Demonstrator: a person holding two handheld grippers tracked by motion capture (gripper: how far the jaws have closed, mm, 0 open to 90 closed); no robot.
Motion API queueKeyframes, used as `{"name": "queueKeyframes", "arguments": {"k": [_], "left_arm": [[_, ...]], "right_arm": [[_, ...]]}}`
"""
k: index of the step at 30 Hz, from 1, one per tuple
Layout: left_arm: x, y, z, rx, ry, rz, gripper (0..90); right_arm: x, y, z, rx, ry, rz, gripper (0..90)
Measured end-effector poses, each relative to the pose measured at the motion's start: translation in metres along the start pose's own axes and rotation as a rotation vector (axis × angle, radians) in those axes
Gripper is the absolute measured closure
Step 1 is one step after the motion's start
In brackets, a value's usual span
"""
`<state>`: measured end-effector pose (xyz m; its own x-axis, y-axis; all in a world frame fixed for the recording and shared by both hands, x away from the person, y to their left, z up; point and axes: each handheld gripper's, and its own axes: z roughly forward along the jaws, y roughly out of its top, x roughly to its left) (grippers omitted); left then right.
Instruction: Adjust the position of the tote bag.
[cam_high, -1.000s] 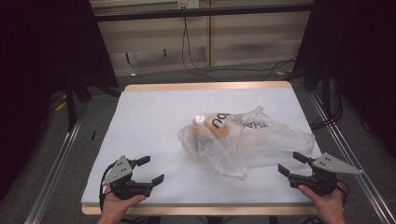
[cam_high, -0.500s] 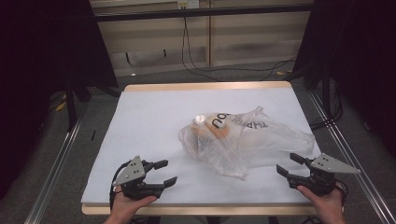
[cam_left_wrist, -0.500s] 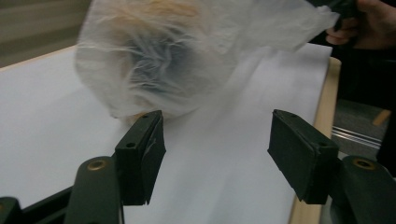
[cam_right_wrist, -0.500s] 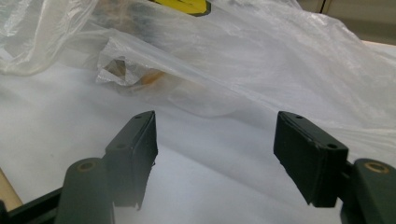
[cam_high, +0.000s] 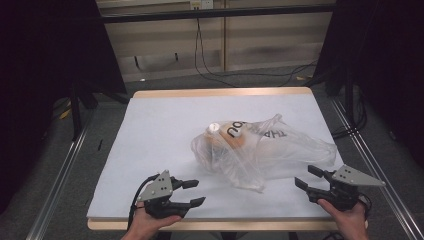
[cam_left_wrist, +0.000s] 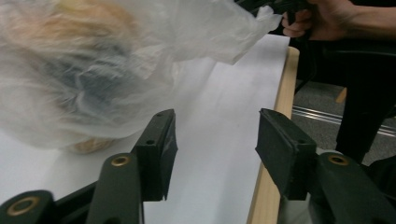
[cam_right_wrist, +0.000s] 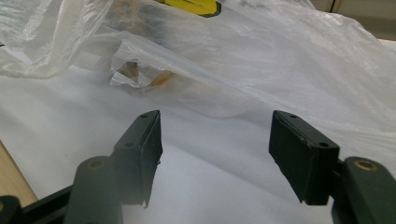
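I have both tongs low at the near edge of the tabletop (cam_high: 150, 125), with the clear plastic bag (cam_high: 260, 150) lying just right of centre in the high view, a white-capped bottle (cam_high: 214, 129) and something orange showing through it. The left tongs (cam_high: 192, 192) sit at lower left of that frame, jaws part open and just closing further, with nothing between them; in the left gripper view the bag bulges at upper left, close ahead of the jaws but not touched. The right tongs (cam_high: 306, 177) sit at lower right, also part open and narrowing, empty, the bag's loose skirt just ahead of them in the right gripper view.

I judge the step to be closing in on the bag from both sides. To do it well I'd take thin film only, near the loose hem, not the lump of contents, and pinch a fold rather than flat sheet.

The wooden front edge (cam_left_wrist: 280, 116) runs close beside the left tongs, so I'd work inward. The upper left of the tabletop is bare, good room for spreading the bag
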<state>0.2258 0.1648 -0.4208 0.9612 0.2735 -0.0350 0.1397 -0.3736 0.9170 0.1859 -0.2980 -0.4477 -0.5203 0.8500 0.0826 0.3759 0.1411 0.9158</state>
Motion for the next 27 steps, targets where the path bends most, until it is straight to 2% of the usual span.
{"name": "queueKeyframes", "arguments": {"k": [1,4,7,9,13,14,15,17,21,24,25,27], "left_arm": [[-0.002,0.003,0.002,0.007,-0.006,0.01,50.7],[-0.008,0.012,0.008,-0.012,-0.035,0.039,53.7],[-0.012,0.019,0.013,-0.011,-0.058,0.063,54.7],[-0.014,0.021,0.015,-0.018,-0.066,0.061,54.9],[-0.024,0.037,0.027,-0.029,-0.146,0.099,58.4],[-0.024,0.037,0.027,-0.029,-0.146,0.099,60.6],[-0.025,0.04,0.029,-0.014,-0.143,0.123,64.3],[-0.027,0.045,0.035,-0.014,-0.164,0.147,66.2],[-0.028,0.053,0.046,-0.017,-0.165,0.159,65.0],[-0.027,0.061,0.055,-0.019,-0.197,0.157,63.0],[-0.028,0.068,0.062,-0.009,-0.215,0.155,62.8],[-0.028,0.071,0.066,-0.008,-0.211,0.169,62.8]], "right_arm": [[0.0,0.0,0.001,0.004,0.006,0.001,34.6],[-0.001,0.0,0.002,0.009,0.0,-0.001,34.5],[-0.001,0.0,0.003,0.012,0.002,0.0,34.4],[-0.001,0.0,0.003,0.016,0.006,-0.003,34.4],[-0.001,0.0,0.004,0.014,0.012,-0.002,33.1],[-0.001,0.0,0.004,0.014,0.017,-0.004,32.8],[-0.001,0.0,0.004,0.014,0.02,-0.004,32.7],[0.0,0.0,0.004,0.014,0.023,-0.003,32.6],[0.001,0.0,0.006,0.023,0.032,-0.013,32.2],[0.001,0.0,0.007,0.025,0.035,-0.016,32.1],[0.001,0.0,0.007,0.027,0.037,-0.017,32.1],[0.001,0.0,0.007,0.026,0.038,-0.017,32.0]]}}
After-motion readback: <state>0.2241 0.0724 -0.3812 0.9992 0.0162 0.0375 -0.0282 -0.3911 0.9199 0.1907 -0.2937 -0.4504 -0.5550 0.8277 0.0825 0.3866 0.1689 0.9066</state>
